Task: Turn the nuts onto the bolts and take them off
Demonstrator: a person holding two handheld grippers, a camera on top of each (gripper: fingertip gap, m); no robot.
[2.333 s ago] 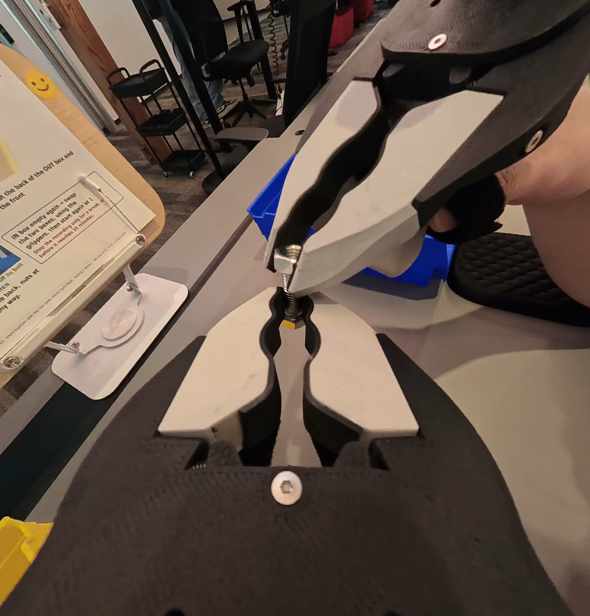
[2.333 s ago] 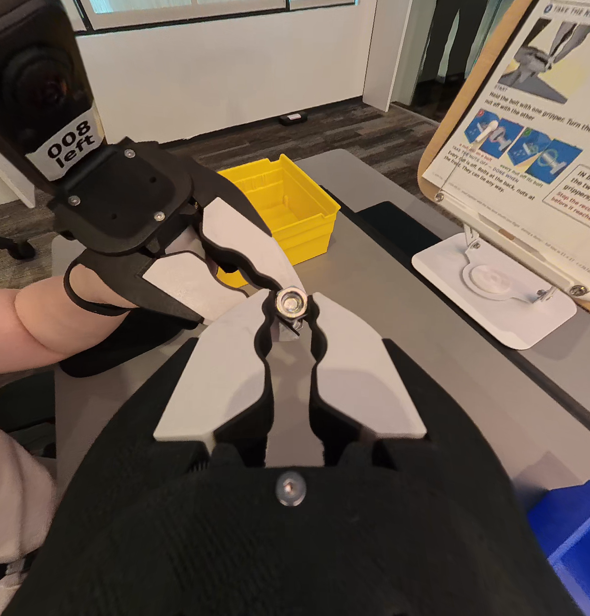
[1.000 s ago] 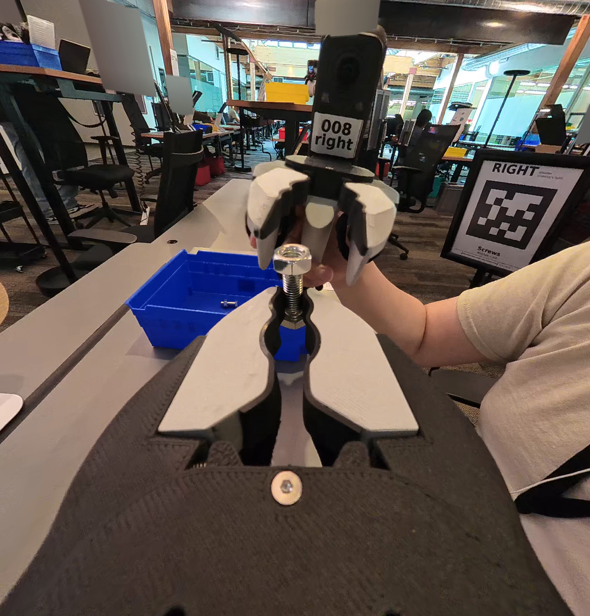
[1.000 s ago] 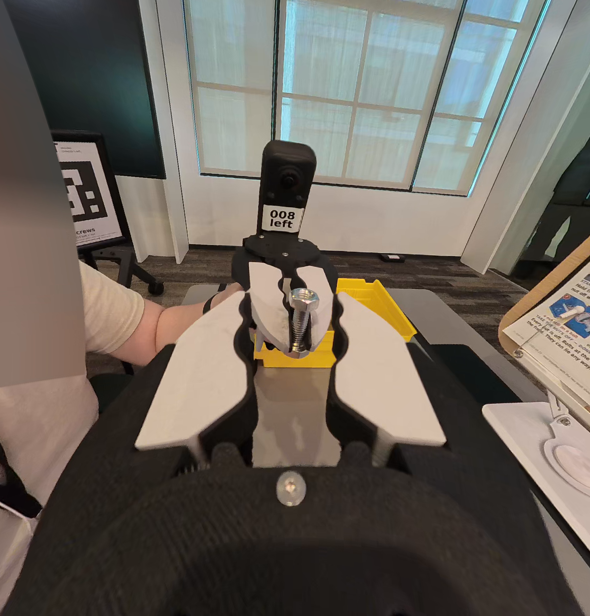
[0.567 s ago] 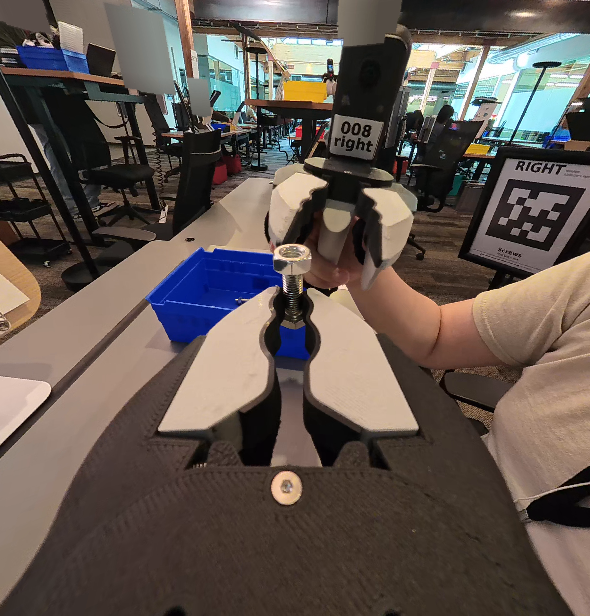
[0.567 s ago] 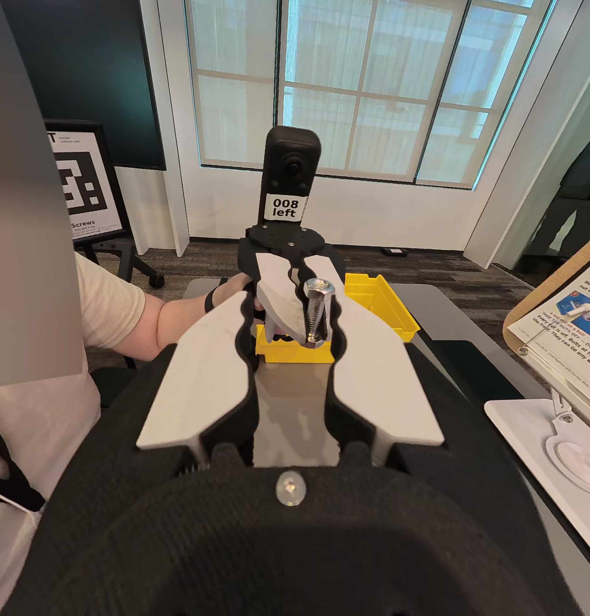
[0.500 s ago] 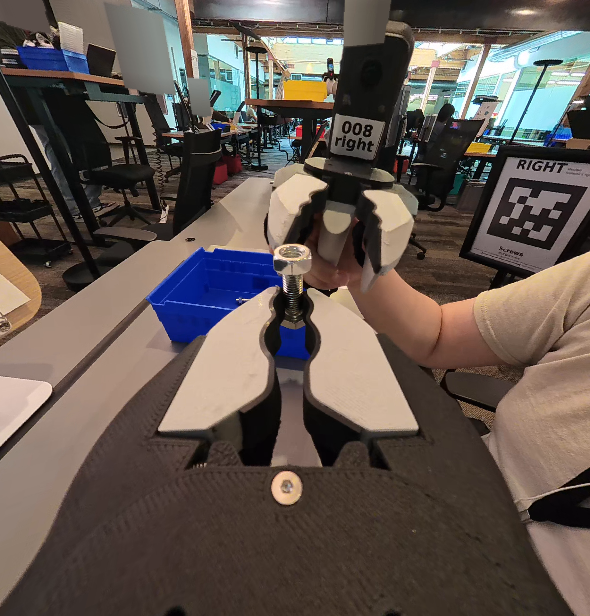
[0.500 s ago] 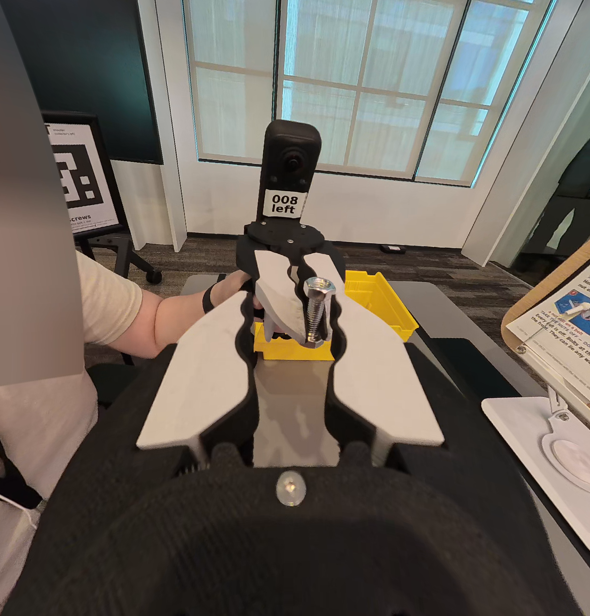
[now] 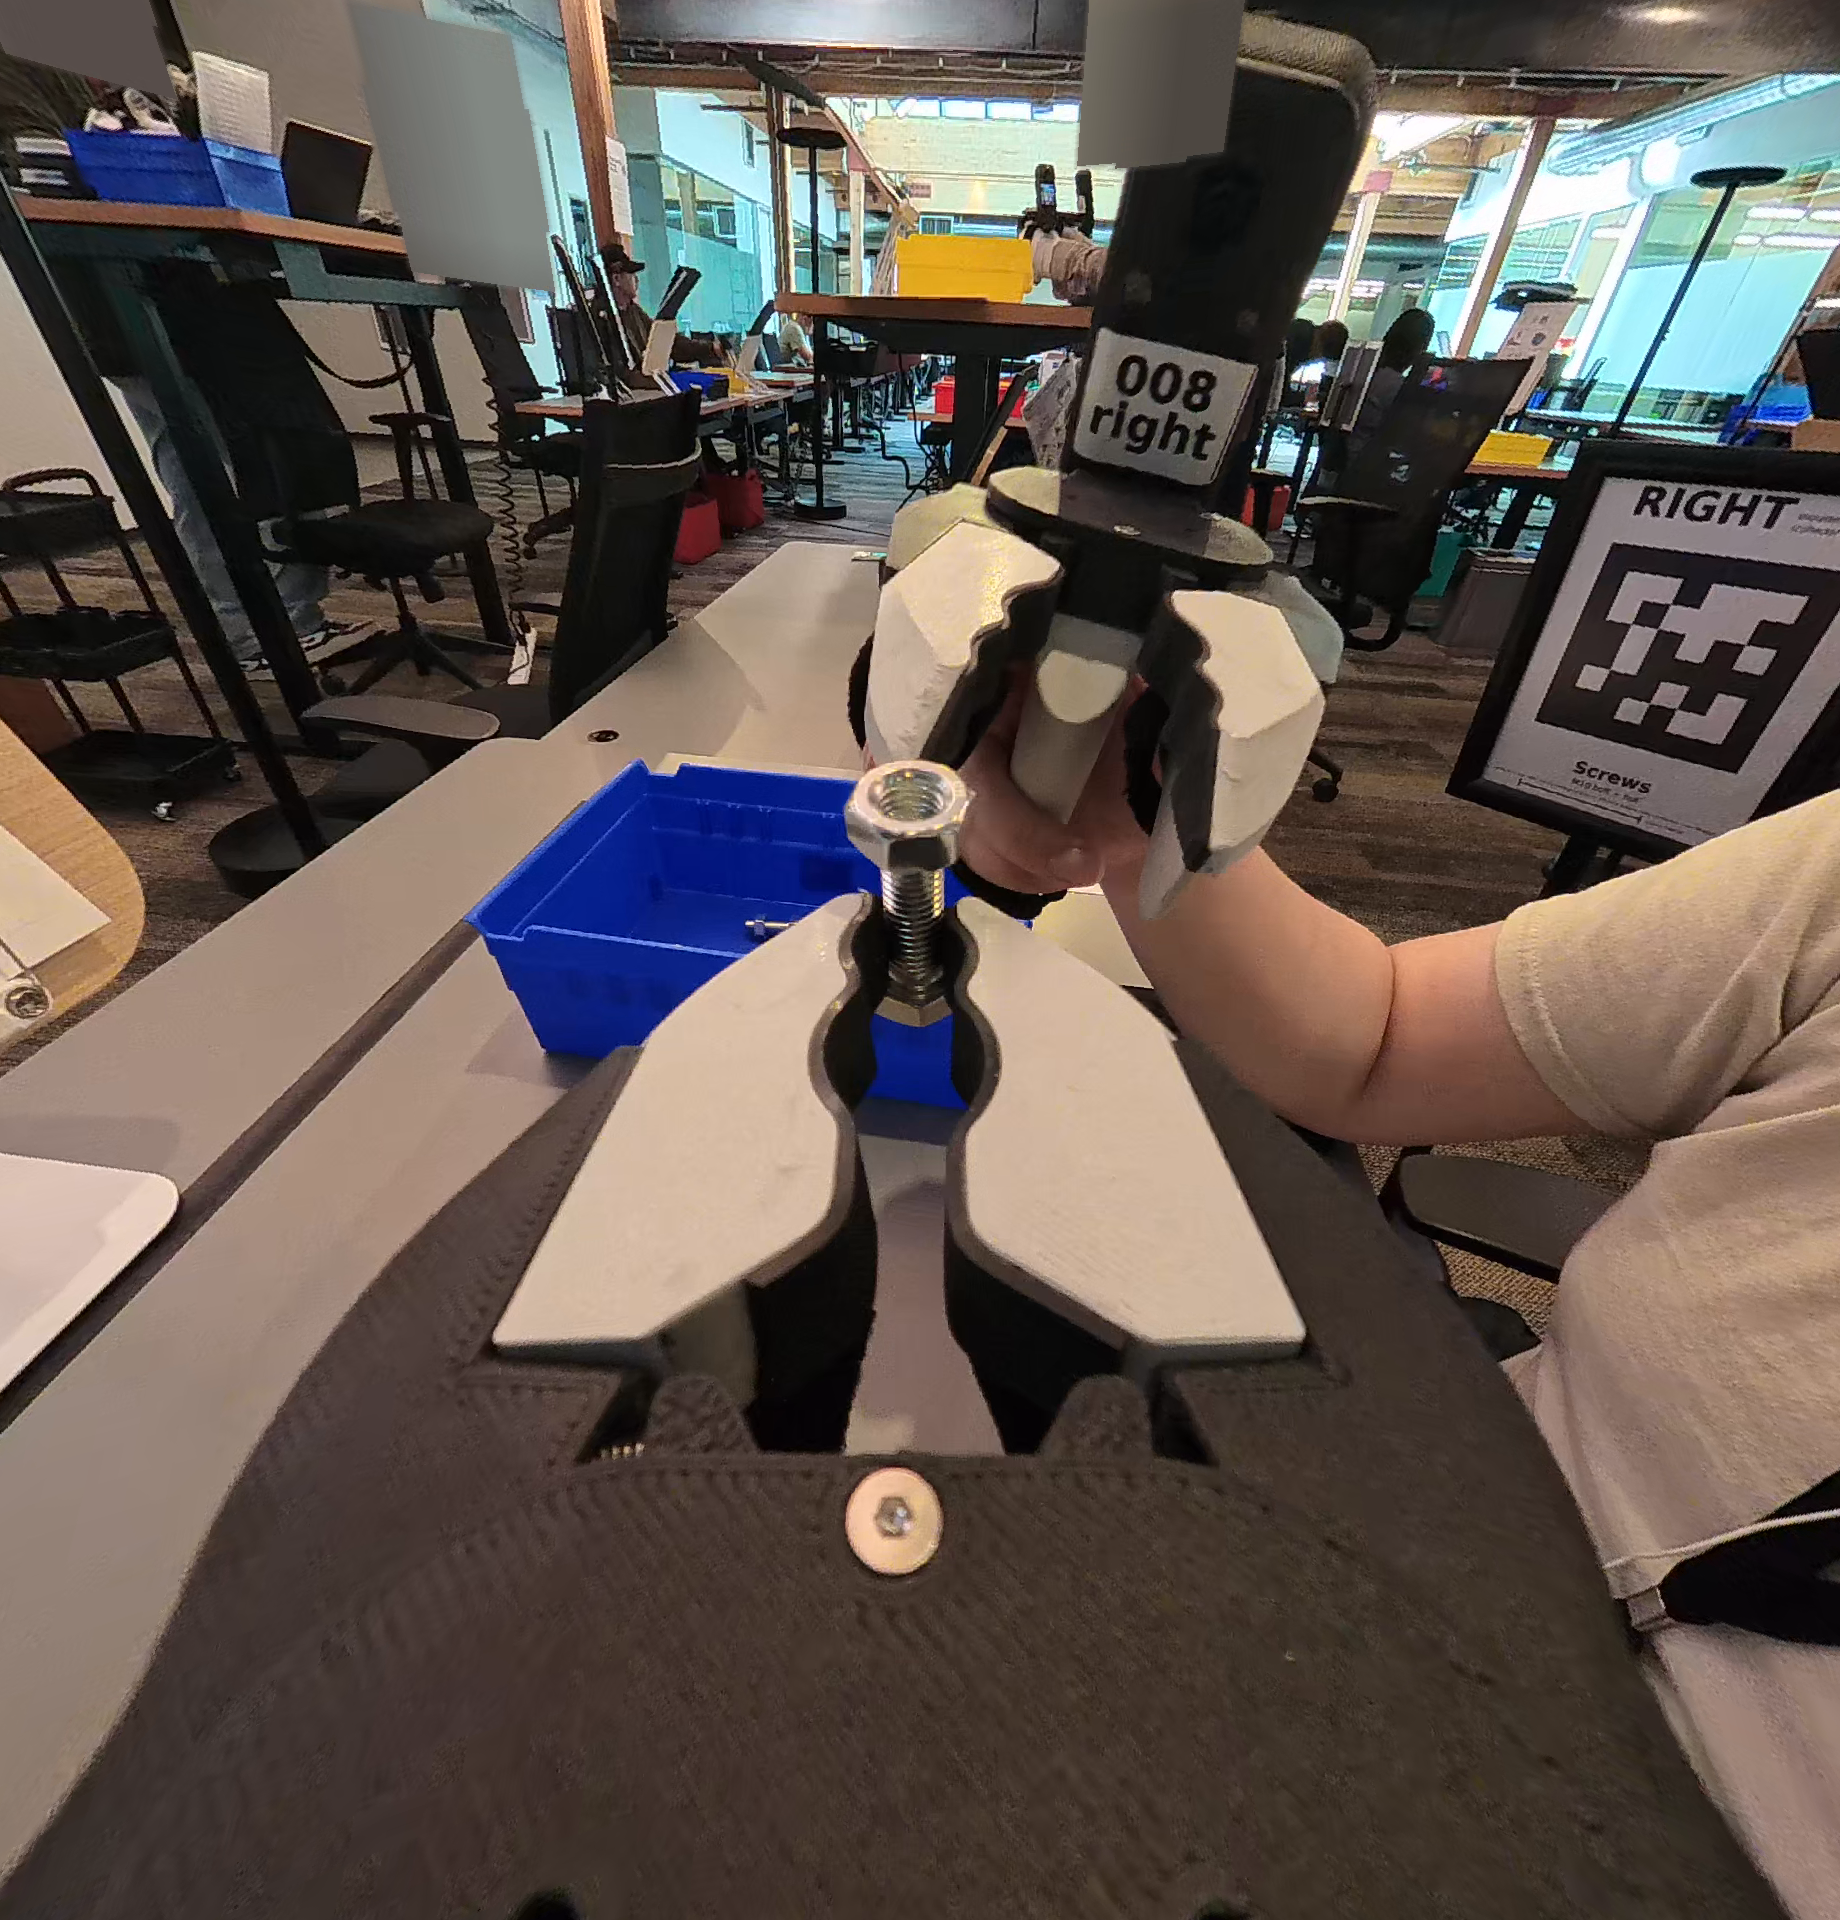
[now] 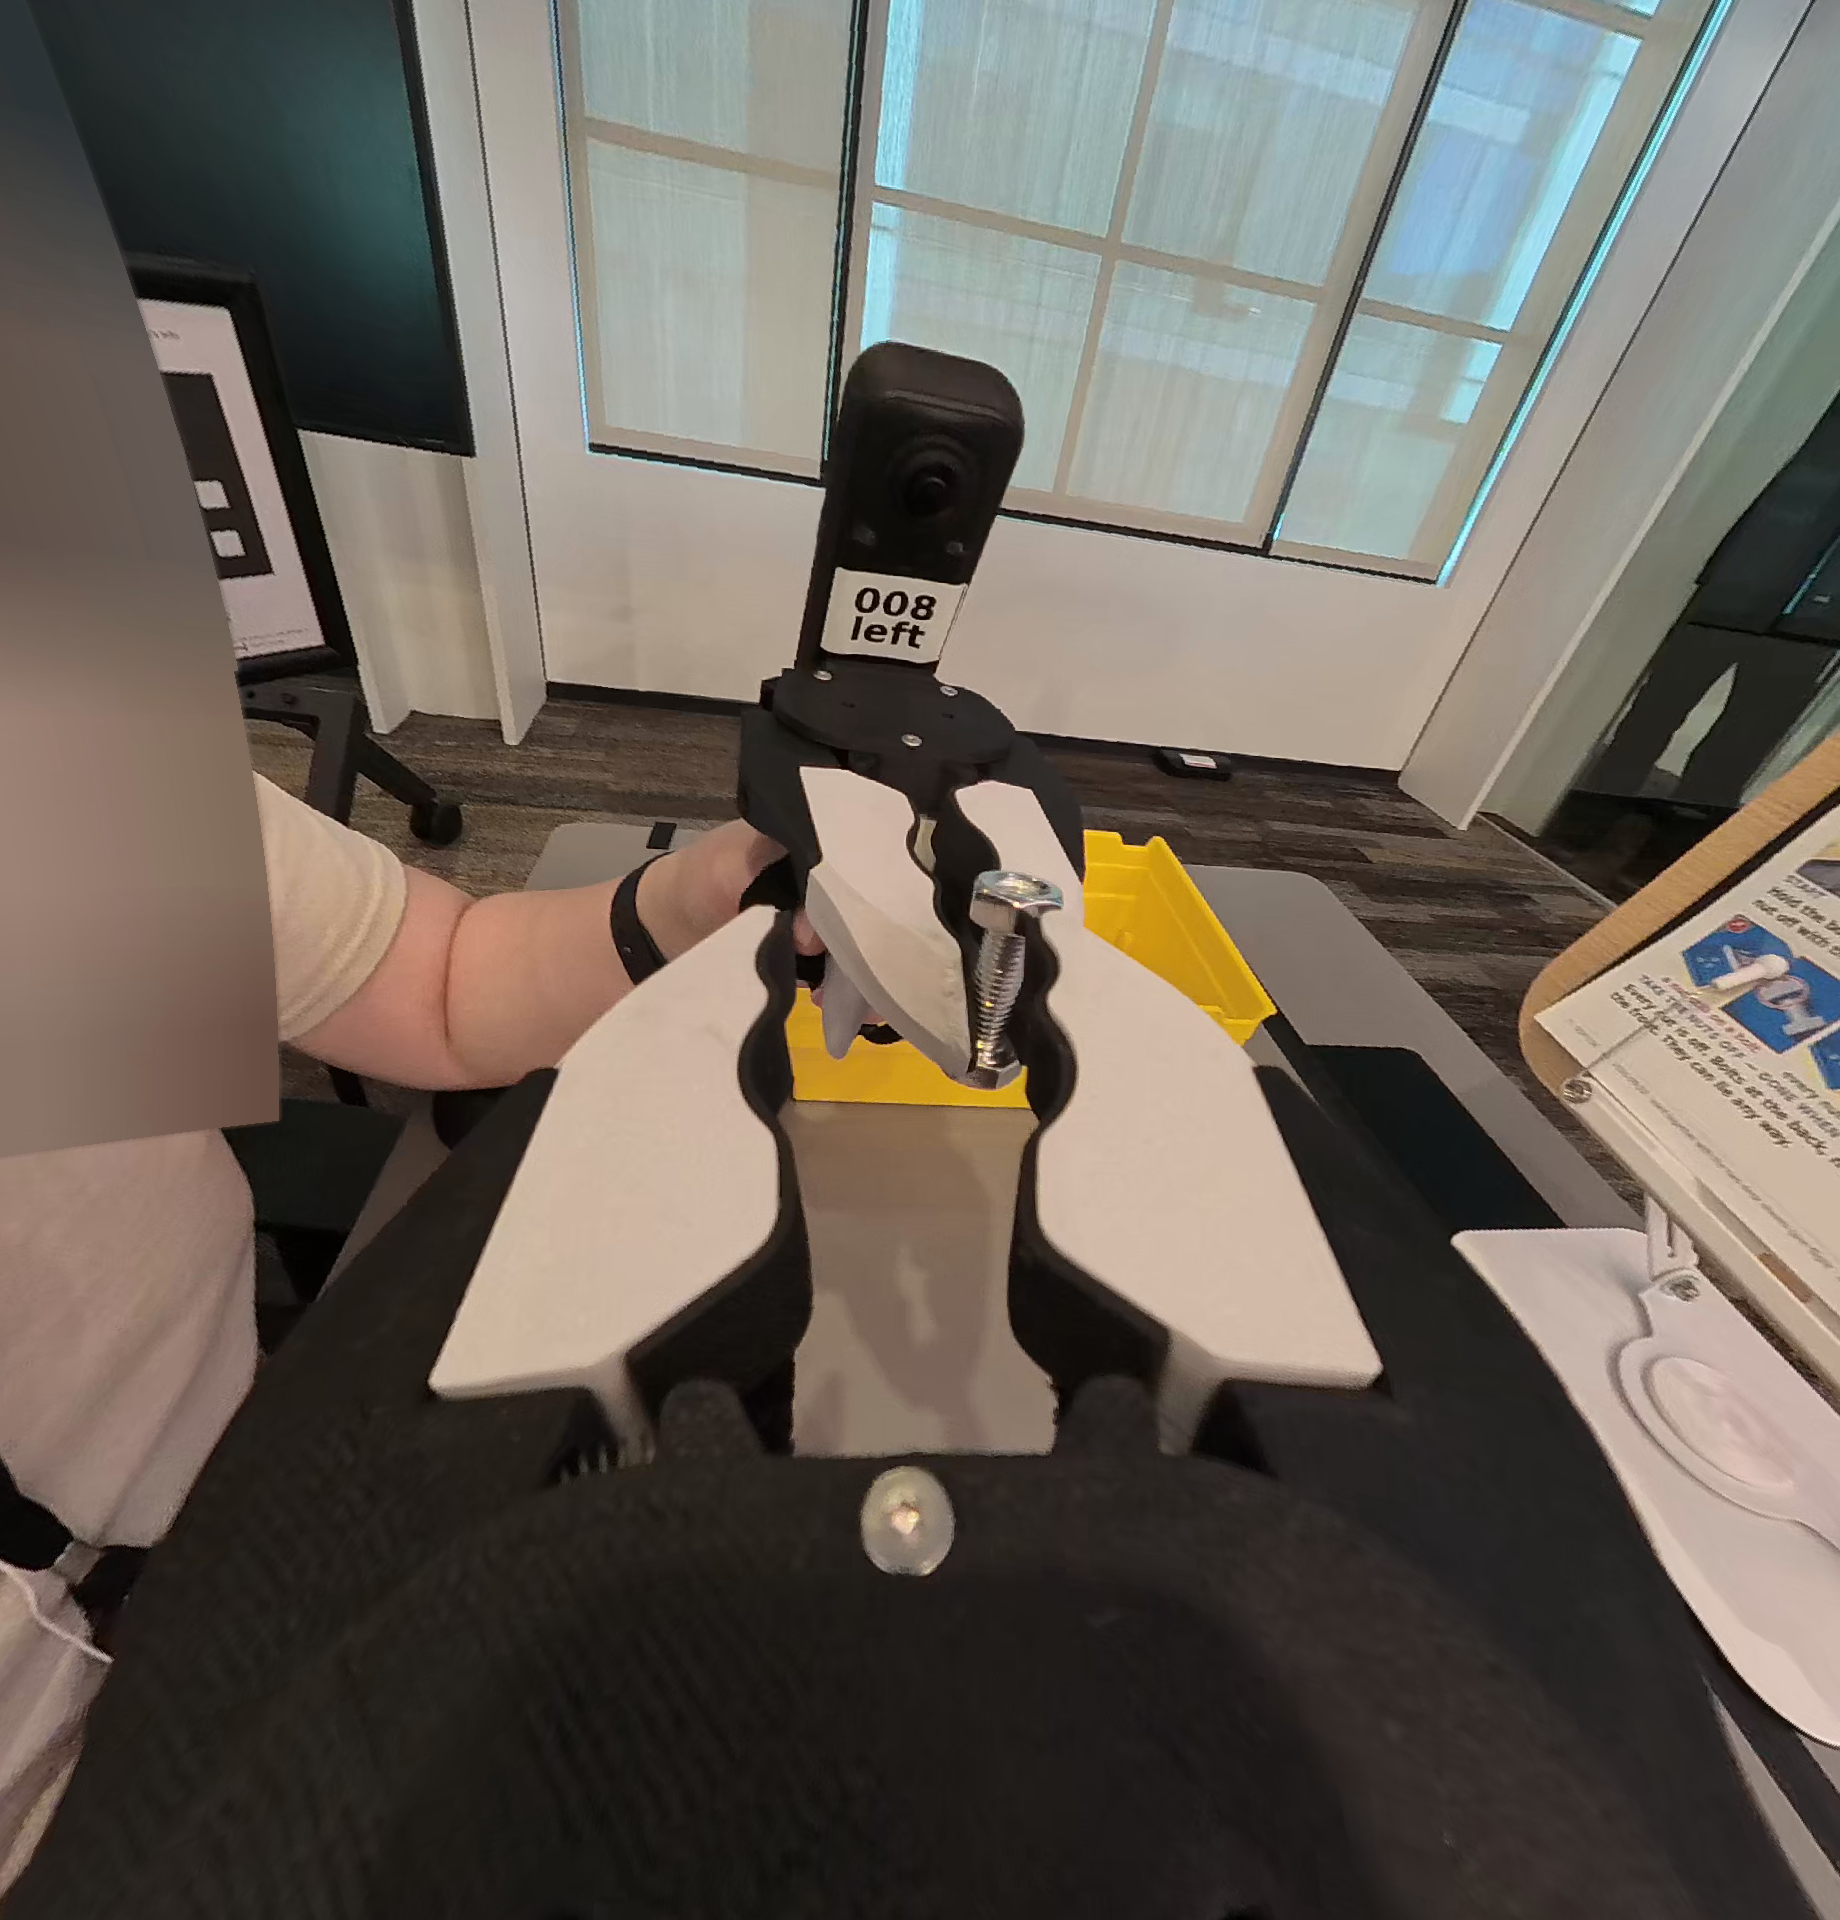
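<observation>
- Since a second ago your right gripper (image 9: 1098, 800) has pulled back from the nut (image 9: 908, 815): it was spread around the nut, and now it sits up and to one side of it, fingers spread, holding nothing.
- Your left gripper (image 9: 908, 961) has not changed; its jaws are closed on the bolt (image 9: 910, 925), clamping the lower threaded shank, with the bolt head just below the fingertips.
- Bolt stands roughly upright between the left jaws. Nut sits at the top of the thread, well above the jaws, clear of both fingers.
- In the right wrist view the bolt (image 10: 999, 987) now lies just inside the tip of one right finger rather than centred in the gap, so the right jaws are off-axis from the nut (image 10: 1011, 902).
- Blue bin (image 9: 625, 935) lies beyond the left jaws, with a small fastener inside; yellow bin (image 10: 1176, 925) lies beyond the right jaws.
- Handling, judged: both parts are plated steel, rigid, small, dense for their size, smooth and likely slippery against the plastic fingers. No fragility concern.
- Take the nut across two opposite flats, not the corners; a corner grip will probably skate round.
- Keep the left hold low on the shank so the upper thread stays free.
- Risk, judged: the nut appears barely engaged, so a sideways bump could knock it off.
- Next, judged: re-centre the right jaws on the nut before closing.
</observation>
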